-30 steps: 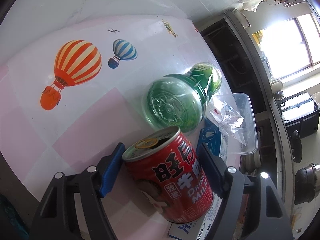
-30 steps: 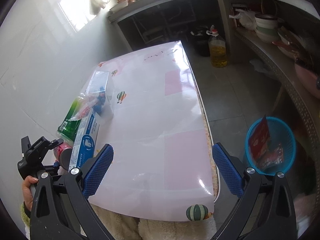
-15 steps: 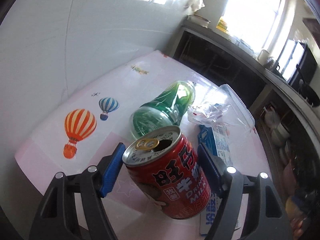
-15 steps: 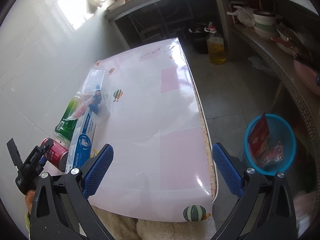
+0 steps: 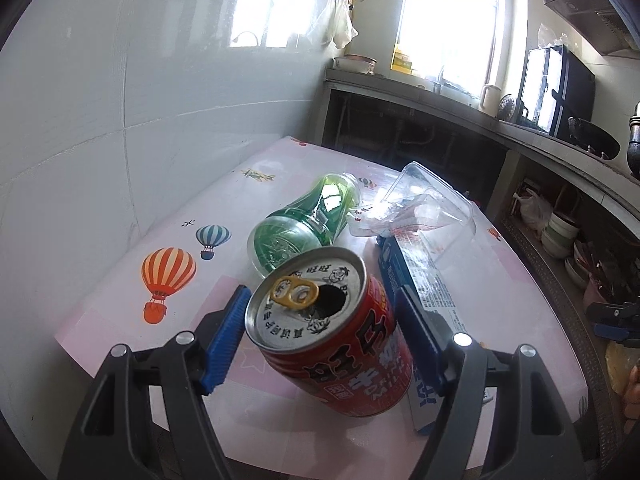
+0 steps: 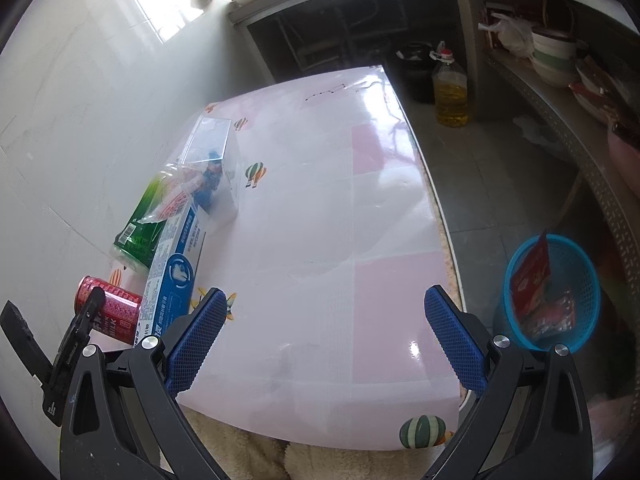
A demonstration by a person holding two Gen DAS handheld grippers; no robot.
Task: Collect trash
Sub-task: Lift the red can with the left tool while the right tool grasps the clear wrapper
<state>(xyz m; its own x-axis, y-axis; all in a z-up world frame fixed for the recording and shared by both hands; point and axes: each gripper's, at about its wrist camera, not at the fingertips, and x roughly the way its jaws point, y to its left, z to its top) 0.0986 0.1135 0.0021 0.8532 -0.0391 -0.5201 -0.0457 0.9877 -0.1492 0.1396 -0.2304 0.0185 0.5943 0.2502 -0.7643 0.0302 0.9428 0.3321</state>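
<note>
Left gripper (image 5: 320, 320) is seen clamped on one opened red milk-drink can (image 5: 332, 332), held tilted above the table's (image 6: 320, 220) near-left corner; right gripper (image 6: 324, 336) is held wide open and empty. One green bottle (image 5: 304, 220), one blue carton (image 6: 172, 272), one plastic wrapper (image 5: 400, 216) and one clear tub (image 6: 216, 148) are left uncollected, while the blue basket (image 6: 588, 280) on the floor is judged barely filled.

We get strong daylight from the windows (image 5: 448, 20), blown out w/ haze over the white wall (image 5: 120, 100) beside them. Glare streaks the pink table (image 6: 360, 216) on its far half. Fisheye bends both views, dark vignette at corners. Focus is sharp enough throughout.
</note>
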